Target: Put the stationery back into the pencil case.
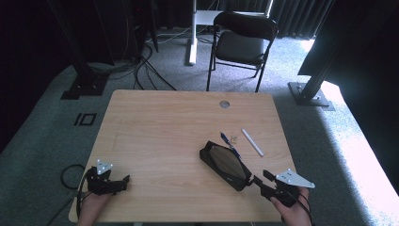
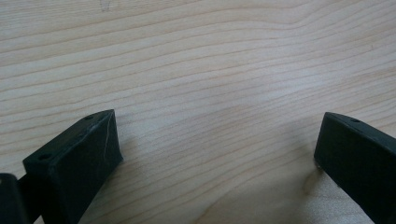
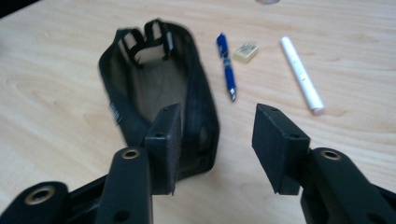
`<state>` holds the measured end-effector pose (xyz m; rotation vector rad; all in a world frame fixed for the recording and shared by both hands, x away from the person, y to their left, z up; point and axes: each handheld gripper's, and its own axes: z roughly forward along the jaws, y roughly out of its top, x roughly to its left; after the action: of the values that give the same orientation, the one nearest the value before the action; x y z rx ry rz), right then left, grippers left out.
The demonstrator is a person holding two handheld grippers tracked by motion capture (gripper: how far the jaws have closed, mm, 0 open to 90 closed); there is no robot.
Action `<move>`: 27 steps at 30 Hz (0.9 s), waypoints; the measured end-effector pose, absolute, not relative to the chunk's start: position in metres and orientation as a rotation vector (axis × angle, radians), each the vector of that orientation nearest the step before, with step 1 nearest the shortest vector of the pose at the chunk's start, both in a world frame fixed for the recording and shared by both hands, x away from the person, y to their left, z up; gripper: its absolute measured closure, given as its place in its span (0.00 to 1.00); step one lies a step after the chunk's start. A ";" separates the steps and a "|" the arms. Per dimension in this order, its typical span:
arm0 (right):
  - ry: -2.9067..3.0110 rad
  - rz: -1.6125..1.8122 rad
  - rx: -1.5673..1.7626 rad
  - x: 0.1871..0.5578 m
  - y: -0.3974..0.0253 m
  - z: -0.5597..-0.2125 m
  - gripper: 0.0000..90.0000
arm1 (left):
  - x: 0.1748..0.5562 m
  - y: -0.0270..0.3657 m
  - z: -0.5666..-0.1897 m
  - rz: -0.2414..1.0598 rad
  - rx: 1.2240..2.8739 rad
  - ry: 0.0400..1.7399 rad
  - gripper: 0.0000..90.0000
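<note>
Beside one pouch (image 1: 225, 163) lie one pen (image 1: 230, 145), one eraser (image 3: 245, 52), one marker (image 1: 252, 141).

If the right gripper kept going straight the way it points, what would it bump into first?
Probably the black pouch: the right gripper has its jaws open, one already at the pouch's near end. The blue pen lies just beyond, slightly to the side.

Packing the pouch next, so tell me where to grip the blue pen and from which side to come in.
Grip the blue pen at mid-barrel, jaws across its narrow width, coming down from above. It lies flat on the table beside the open black pouch, so one jaw slips into the gap between them; the eraser sits near the pen's far end, so stay mid-barrel. The right claw, open, is nearest.
</note>
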<state>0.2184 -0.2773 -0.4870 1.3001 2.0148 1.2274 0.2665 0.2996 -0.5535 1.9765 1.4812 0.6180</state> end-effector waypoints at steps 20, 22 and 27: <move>1.944 1.169 1.346 0.278 -0.301 -0.502 0.47 | 0.266 0.300 -0.553 0.618 1.976 1.481 0.01; 1.940 1.164 1.366 0.284 -0.303 -0.507 0.46 | 0.266 0.300 -0.553 0.618 1.976 1.481 0.01; 1.956 1.134 1.370 0.299 -0.307 -0.518 0.46 | 0.266 0.300 -0.553 0.618 1.976 1.481 0.01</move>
<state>0.2993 -0.3065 -0.5184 1.3705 1.9561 1.1336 0.2665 0.2995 -0.5535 1.9763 1.4810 0.6180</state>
